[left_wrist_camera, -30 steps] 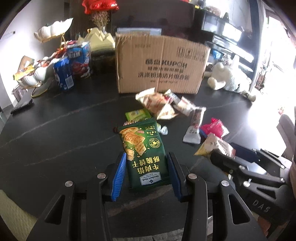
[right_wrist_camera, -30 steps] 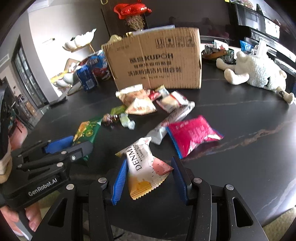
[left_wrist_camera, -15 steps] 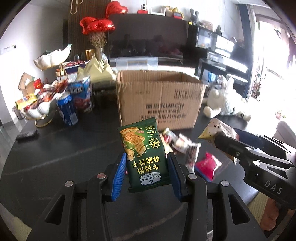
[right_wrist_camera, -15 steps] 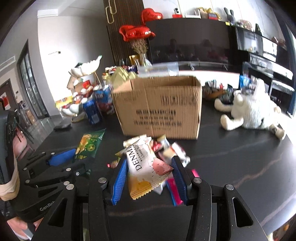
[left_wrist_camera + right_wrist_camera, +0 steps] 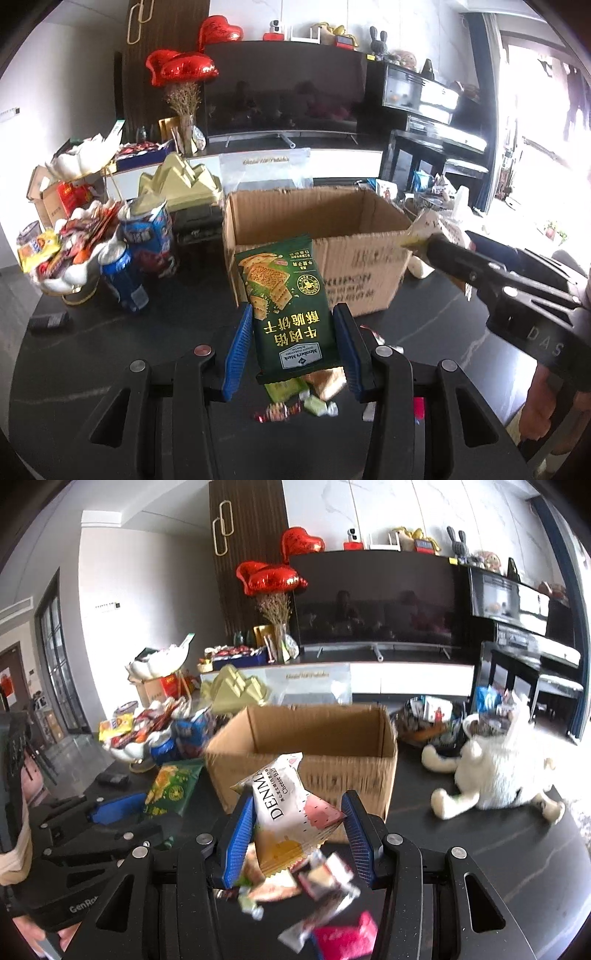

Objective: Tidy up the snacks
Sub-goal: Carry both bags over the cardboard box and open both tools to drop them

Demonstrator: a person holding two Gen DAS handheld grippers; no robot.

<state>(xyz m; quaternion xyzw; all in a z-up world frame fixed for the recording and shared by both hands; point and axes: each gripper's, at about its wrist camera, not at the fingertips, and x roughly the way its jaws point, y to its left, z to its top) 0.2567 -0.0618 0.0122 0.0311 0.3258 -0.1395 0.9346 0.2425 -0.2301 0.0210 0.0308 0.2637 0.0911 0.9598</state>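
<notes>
Both packets (image 5: 286, 310) lifted, between jaws

Box (image 5: 369, 266): matt brown corrugated cardboard, rough torn rim.
Green packet (image 5: 291, 314): glossy printed plastic film, in front of box.
Table (image 5: 110, 350): smooth dark polished stone under box.
Toy (image 5: 495, 768): white fluffy plush, right of box.

A dark surface (image 5: 110, 350) carries an open carton (image 5: 317, 236) at centre, cans (image 5: 125, 275) and a snack bowl (image 5: 70, 273) at left, loose wrappers (image 5: 325, 890) at the bottom, a plush toy (image 5: 495, 771) at right.
</notes>
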